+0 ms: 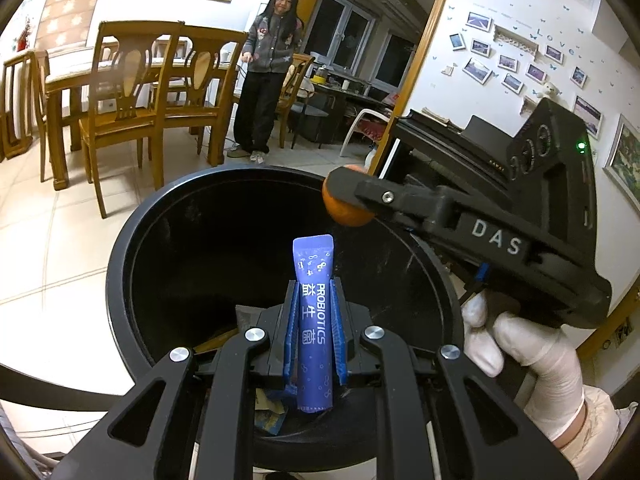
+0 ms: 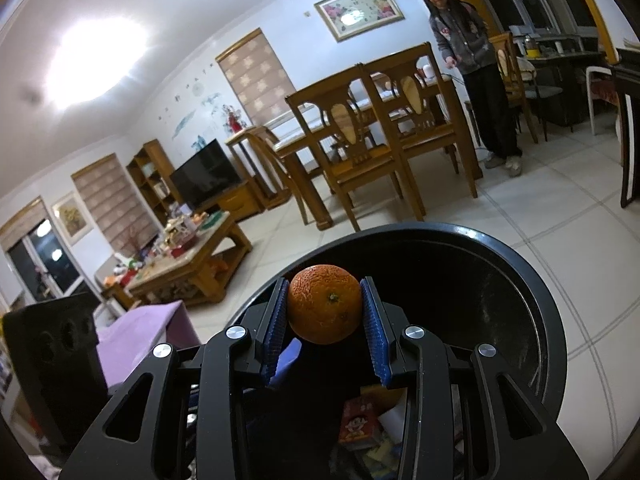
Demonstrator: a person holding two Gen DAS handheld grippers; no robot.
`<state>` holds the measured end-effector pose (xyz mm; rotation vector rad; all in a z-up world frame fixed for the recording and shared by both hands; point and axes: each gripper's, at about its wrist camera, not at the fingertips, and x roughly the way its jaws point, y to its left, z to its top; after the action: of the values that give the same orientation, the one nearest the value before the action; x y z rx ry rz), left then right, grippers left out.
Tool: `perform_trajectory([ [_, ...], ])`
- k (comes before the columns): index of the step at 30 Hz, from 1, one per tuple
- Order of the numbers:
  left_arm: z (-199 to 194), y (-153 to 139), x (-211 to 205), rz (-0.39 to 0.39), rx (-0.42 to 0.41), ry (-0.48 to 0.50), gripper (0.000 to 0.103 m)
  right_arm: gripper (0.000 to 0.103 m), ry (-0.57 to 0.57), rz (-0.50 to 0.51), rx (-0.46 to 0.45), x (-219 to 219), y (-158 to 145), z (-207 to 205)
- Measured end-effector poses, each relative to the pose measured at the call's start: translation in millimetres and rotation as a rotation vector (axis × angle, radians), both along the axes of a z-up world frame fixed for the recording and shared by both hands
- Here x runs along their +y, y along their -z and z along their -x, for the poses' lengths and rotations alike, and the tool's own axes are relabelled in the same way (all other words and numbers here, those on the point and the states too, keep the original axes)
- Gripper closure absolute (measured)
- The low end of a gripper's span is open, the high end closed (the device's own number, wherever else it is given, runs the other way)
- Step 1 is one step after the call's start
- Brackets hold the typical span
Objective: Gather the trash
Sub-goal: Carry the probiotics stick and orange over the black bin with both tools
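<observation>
**Both grippers loaded over the bin**

L gripper (image 1: 314, 308): fingers (image 1: 339, 344) clamped on a blue probiotics sachet (image 1: 314, 320). Sachet stands lengthwise btwn the pads, its top end poking out past the fingertips, over the open black trash bin (image 1: 120, 248).

R gripper (image 2: 325, 310): fingers (image 2: 376, 340) closed on an orange (image 2: 325, 309), gripped at its sides near the fingertips, also above the bin mouth. Wrappers (image 2: 360, 424) lie in the bin below the fingers. Gloved hand (image 1: 520, 352) holds the R gripper's handle.

A person (image 1: 272, 64) stands beyond the bin, beside wooden chairs (image 1: 132, 100).
</observation>
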<state>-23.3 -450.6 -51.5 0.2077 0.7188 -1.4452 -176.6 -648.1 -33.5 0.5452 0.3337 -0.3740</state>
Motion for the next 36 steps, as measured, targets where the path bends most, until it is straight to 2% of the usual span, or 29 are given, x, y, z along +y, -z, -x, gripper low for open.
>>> perform_trajectory([
  [20,0.1,6.4,-2.6,-0.015,-0.007,-0.02,0.087,0.066,0.021,0.064,0.041,4.3,8.9,-4.8],
  [36,6.3,5.6,-5.3,-0.024,-0.02,-0.035,0.087,0.066,0.025,0.065,0.044,-0.6,20.5,-5.6],
])
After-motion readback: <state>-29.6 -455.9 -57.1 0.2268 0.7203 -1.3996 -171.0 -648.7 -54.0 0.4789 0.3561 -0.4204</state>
